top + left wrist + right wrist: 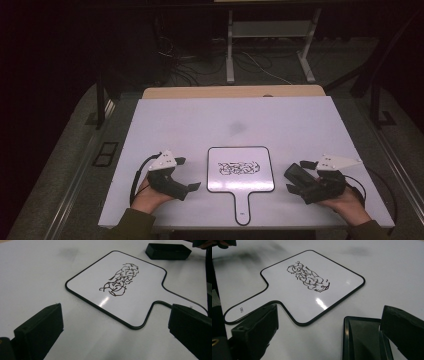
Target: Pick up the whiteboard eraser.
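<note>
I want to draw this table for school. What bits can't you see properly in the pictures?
- Tiny print on the paddle whiteboard's handle: too small in the high view, blurred in the right gripper view.
- What the black scribble says: a tangle in each view.
- Black eraser: cut off by the bottom edge and partly behind a jaw of the right gripper.
- Left gripper: jaws open, cut off by the frame's edges.
</note>
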Action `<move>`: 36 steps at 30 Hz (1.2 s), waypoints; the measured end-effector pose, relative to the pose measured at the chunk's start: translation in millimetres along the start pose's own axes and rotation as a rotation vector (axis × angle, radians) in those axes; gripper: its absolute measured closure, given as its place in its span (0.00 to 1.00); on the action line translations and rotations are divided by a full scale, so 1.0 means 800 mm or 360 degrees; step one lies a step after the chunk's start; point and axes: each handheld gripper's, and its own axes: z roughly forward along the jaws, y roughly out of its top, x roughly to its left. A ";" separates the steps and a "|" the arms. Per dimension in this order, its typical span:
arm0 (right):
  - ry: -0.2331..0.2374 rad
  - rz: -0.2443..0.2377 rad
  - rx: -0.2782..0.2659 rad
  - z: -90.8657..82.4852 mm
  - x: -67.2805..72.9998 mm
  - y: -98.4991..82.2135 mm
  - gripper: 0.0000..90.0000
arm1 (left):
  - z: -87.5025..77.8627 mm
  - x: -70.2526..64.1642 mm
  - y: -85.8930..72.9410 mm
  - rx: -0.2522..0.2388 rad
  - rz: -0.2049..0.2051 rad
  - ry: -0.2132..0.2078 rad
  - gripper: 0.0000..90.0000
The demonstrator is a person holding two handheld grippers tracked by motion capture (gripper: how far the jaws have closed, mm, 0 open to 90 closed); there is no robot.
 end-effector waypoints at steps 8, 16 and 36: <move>0.0009 0.0011 -0.0017 -0.002 0.000 0.001 0.01 | -0.002 0.002 -0.004 0.0007 -0.0032 0.0004 0.00; 0.0000 0.0009 -0.0001 -0.002 0.000 0.005 0.01 | -0.003 0.000 -0.004 0.0009 -0.0015 -0.0002 0.00; -0.0118 0.0028 0.0069 -0.015 -0.014 0.012 0.01 | -0.004 0.000 -0.004 -0.0002 -0.0018 -0.0008 0.00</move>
